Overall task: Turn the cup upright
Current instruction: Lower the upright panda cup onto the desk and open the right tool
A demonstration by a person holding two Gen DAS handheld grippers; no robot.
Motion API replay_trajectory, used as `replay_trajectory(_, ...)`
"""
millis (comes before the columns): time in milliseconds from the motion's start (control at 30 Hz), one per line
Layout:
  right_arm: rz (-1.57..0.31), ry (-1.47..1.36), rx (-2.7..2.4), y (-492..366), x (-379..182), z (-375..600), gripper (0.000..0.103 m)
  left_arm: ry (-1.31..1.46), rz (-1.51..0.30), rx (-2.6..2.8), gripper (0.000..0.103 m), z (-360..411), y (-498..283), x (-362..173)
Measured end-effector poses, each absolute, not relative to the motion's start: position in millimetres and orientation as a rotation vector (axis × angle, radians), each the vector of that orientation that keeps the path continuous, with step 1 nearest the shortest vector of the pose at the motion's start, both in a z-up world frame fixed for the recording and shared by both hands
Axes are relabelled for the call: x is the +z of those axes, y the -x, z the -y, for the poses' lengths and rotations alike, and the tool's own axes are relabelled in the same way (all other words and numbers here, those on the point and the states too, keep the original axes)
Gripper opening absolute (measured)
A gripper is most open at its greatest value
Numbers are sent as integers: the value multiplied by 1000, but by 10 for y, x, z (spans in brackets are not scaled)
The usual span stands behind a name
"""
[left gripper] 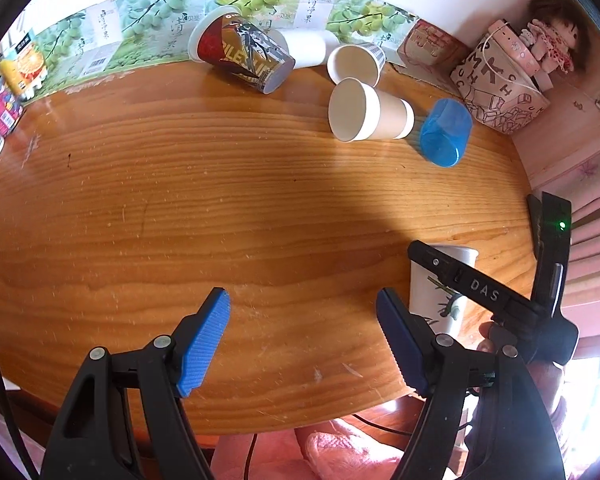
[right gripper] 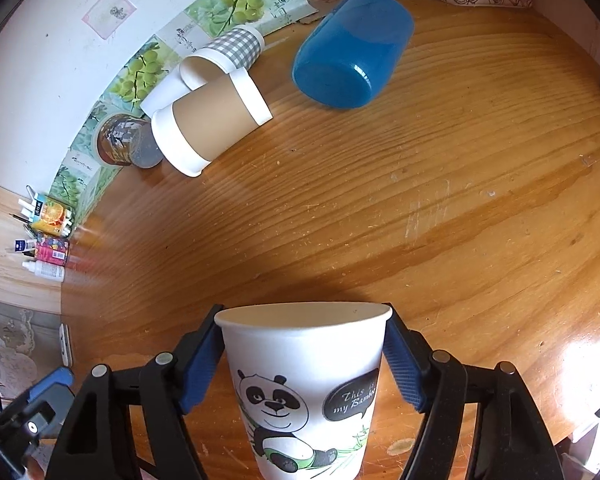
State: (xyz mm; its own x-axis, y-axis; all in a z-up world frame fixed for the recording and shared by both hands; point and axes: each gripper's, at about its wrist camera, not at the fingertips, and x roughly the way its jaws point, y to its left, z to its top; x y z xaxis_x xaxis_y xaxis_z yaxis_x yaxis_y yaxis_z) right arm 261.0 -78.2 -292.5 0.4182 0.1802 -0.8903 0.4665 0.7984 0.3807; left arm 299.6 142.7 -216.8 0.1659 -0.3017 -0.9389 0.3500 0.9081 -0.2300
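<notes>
We find the right gripper (right gripper: 306,354) clamped on the white panda-print paper cup (right gripper: 306,392), upright between its jaws. The left gripper (left gripper: 302,336) gapes wide, empty. Squeezing harder may crumple the thin wall.

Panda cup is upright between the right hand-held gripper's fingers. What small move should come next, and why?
Probably open the right hand-held gripper and draw it back. The panda cup already stands rim up on the table, with the blue pads at its sides, so only the release looks left. The left hand-held gripper is open and empty.
</notes>
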Motion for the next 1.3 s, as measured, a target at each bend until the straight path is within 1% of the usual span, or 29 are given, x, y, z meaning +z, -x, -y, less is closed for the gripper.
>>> replay_trajectory(200, -1069, -667, -168, -2670, -2820, 644, 73, -68, -1327, -461, 79, -1522, -3149, -2174)
replay_trajectory(267, -1024, -637, -155, -2711, -2725, 585, 73, -58, -1324, -466, 79, -1559, -3193, -2154)
replay_trajectory(400, -938, -574, -130, -2780, -2529, 473, 69, -57, -1307, -482, 79, -1615, -3273, -2091)
replay_trajectory(700, -826, -413, -82, -2803, -2292, 164, 69, -65, -1262, -494, 79, -1769, -3341, -2012)
replay_trajectory(900, -754, -198, -44, -2674, -2287, -169, 69, -57, -1252, -493, 79, -1853, -3375, -1977)
replay_trajectory(1167, -697, -118, 10, -2537, -2380, -327, 70, -11, -1236, -487, 79, -1940, -3419, -1941)
replay_trajectory(1300, -710, -82, 8, -2493, -2396, -356, 70, 0, -1257, -505, 79, -1920, -3405, -1949)
